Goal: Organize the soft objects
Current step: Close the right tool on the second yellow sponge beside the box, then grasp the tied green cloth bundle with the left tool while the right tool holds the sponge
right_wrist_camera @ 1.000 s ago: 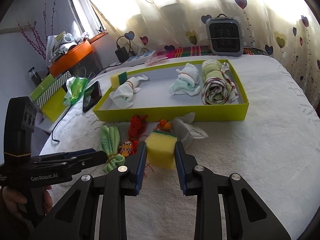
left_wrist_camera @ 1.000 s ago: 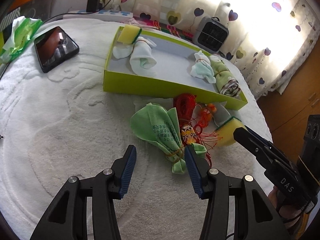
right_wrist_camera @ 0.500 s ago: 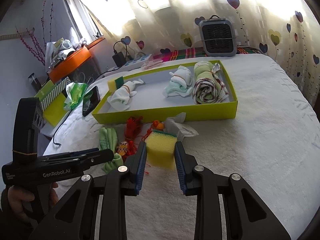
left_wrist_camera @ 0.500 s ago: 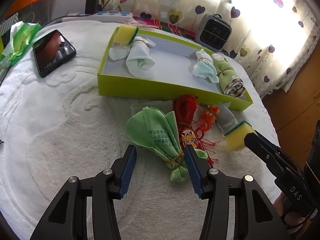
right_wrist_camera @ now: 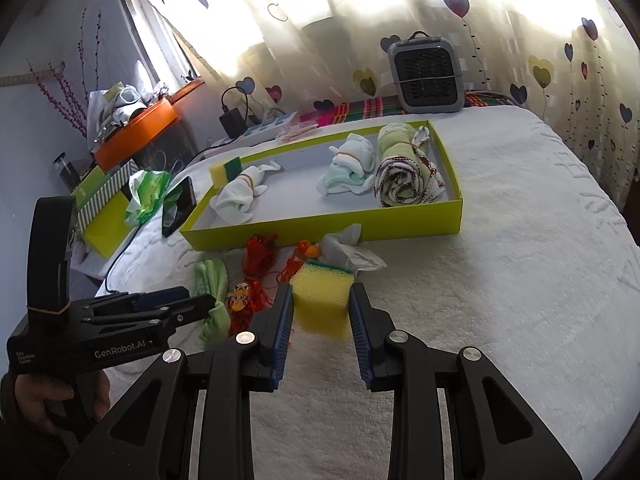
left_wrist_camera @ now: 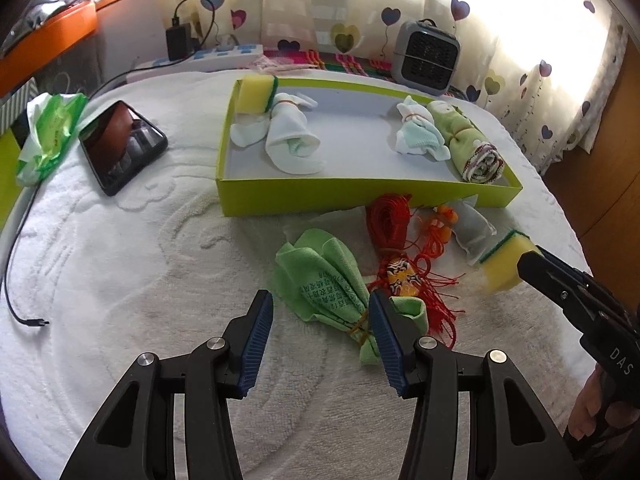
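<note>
Two claws work: right claw seems clenched on the yellow sponge, apparently just above the bed; carry it level into the green box. Left claw is released around the green cloth.

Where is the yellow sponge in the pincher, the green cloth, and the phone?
yellow sponge [right_wrist_camera: 320, 300]: right wrist view, on its yellow front face.
green cloth [left_wrist_camera: 316, 276]: left wrist view, on its printed fold.
phone [left_wrist_camera: 122, 146]: left wrist view, on its dark screen.
</note>
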Tool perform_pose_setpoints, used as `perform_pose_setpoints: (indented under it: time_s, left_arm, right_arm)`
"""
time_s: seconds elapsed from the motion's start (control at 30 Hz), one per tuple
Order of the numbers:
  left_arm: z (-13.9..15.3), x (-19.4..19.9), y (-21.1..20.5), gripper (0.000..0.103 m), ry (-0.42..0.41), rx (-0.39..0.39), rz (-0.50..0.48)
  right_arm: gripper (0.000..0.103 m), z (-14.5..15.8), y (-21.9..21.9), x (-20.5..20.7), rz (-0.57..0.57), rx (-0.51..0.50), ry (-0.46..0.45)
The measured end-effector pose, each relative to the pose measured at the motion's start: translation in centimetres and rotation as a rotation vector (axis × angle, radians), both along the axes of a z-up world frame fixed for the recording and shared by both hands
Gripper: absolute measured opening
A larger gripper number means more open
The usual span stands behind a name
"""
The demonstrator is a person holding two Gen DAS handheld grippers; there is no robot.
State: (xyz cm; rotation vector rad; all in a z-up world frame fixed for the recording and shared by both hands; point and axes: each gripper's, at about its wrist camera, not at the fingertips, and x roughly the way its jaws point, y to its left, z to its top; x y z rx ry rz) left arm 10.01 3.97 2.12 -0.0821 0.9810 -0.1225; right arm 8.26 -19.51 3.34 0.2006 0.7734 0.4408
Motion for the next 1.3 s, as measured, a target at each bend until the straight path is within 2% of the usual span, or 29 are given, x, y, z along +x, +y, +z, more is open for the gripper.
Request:
perform_pose_setpoints:
  time_s: [0.13,0.3,0.5,0.63,0.77,1.07,1.13,1.3]
  left_arm:
    - [-0.1,-0.1,1.4,0.049,0.006,0.028,0.042]
    - [-0.1,-0.6,2.5,0.049,0.007,-0.100,0.054]
    - [0.4,-0.9,0.3,0.049,-0.004,-0.137,-0.001]
    - [0.0,-0.4,-0.5,0.049,0.006,-0.119,0.023]
    - [-0.7,0.5,0.3,0.049,0.039,-0.145,0.079]
    - [-1.1,1.0,0.0,0.049,0.036,-0.146,0.083]
    - [-1.1,1.1,0.0,0.045,0.034,-0.153,0.080]
    - [-1.2,1.1,0.0,0.029,0.027,-0.173,0.068]
  right_arm:
    - [0.030,0.0,0.0,0.0,0.002,0.004,-0.001]
    - [0.030,0.0,0.1,-0.1,0.002,0.006,-0.001]
    - [0.030,0.0,0.0,-0.1,0.000,0.008,0.003]
    - [0.030,-0.1,-0.1,0.0,-0.001,0.010,0.006]
    - [0.030,-0.3,-0.2,0.1,0.000,0.015,0.012]
    - [0.030,-0.6,-0.1,0.2,0.008,0.017,0.019]
    - [0.030,-0.6,-0.2,0.2,0.005,0.019,0.021]
    - [0.030,-0.7,-0.2,0.3,0.004,0.017,0.022]
